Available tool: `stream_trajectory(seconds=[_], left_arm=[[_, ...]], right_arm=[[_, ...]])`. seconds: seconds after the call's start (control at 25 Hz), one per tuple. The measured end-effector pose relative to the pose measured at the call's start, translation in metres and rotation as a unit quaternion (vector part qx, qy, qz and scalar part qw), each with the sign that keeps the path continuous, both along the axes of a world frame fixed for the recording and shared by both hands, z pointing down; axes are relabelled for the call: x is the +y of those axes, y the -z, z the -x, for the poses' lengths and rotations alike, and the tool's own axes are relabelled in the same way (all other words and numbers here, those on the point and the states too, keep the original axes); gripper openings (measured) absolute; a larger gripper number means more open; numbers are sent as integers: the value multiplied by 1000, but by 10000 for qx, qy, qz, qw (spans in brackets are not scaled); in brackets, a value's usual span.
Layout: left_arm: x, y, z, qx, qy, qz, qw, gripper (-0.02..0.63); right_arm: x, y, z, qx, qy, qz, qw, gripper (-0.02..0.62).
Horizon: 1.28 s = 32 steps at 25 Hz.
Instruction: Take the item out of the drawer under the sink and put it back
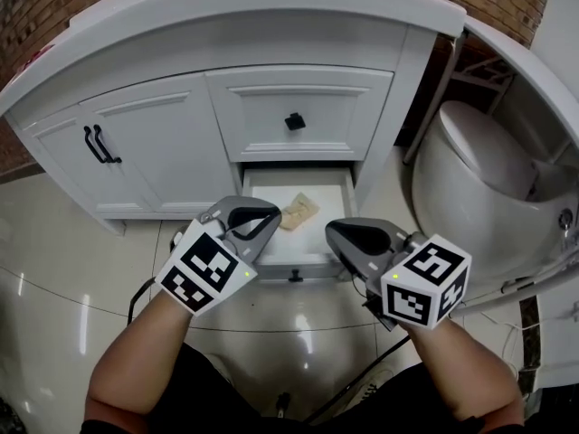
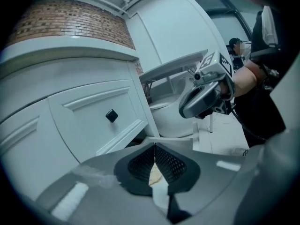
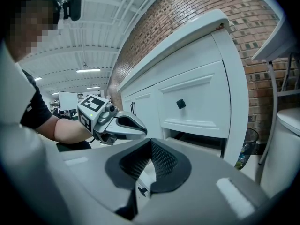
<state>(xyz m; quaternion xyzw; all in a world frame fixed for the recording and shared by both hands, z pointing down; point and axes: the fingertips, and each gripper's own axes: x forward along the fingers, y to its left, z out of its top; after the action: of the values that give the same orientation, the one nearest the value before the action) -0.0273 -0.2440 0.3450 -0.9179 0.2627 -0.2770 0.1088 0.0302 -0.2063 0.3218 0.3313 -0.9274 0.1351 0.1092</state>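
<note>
In the head view we look down on a white vanity (image 1: pixel 163 165) with its bottom drawer (image 1: pixel 336 188) pulled open. A flat tan packet (image 1: pixel 298 212) lies on the drawer's floor, about mid-width. Above it is a closed drawer with a black knob (image 1: pixel 295 121), and to the left are two cabinet doors with black handles (image 1: pixel 99 143). A white toilet (image 1: pixel 470 170) stands to the right on the glossy tiled floor (image 1: pixel 63 269). The left claw (image 1: pixel 269 213) hangs over the drawer's front left corner, its tip just beside the packet as seen from above. We cannot tell from here whether they touch. The right claw (image 1: pixel 336 233) hangs over the front right corner, apart from the packet.

In the left gripper view the left claw's two black meshed pads meet at their tips, with nothing clamped between them. A sliver of the tan packet and the white drawer shows through the slit lower down, beyond the jaws. The right claw hovers ahead on the right in front of the toilet, and the knobbed drawer is on the left.

In the right gripper view the right claw's pads are likewise pressed together at the tips and hold nothing. The left claw floats ahead on the left, with the person's forearm (image 3: pixel 70 130) behind it, and the vanity front rises to the right below a brick wall (image 3: pixel 187 13).
</note>
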Motion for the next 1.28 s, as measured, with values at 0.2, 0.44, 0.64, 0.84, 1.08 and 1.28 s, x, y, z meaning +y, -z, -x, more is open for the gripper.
stream_trajectory(seconds=[0.2, 0.44, 0.64, 0.84, 1.08, 1.28], left_arm=[[-33, -30, -8, -721, -127, 135, 9972, 40], [-58, -86, -20, -1474, -423, 569, 9865, 74], [-74, -123, -35, -1984, -624, 806, 9748, 74], [-86, -151, -43, -2250, -704, 1135, 9652, 87], [-88, -175, -38, -2571, -744, 1411, 9531, 92], [-90, -181, -39, -2659, -784, 1476, 9494, 47]], right_arm=[[-3, -1, -4, -38, -10, 20, 10000, 8], [-8, -3, -11, -76, -67, 94, 9999, 8], [-14, -4, -14, -155, -70, 142, 9998, 8], [-20, -7, -16, -199, -65, 202, 9996, 8], [-22, -9, -19, -234, -73, 261, 9994, 8], [-25, -12, -20, -237, -87, 294, 9992, 8]])
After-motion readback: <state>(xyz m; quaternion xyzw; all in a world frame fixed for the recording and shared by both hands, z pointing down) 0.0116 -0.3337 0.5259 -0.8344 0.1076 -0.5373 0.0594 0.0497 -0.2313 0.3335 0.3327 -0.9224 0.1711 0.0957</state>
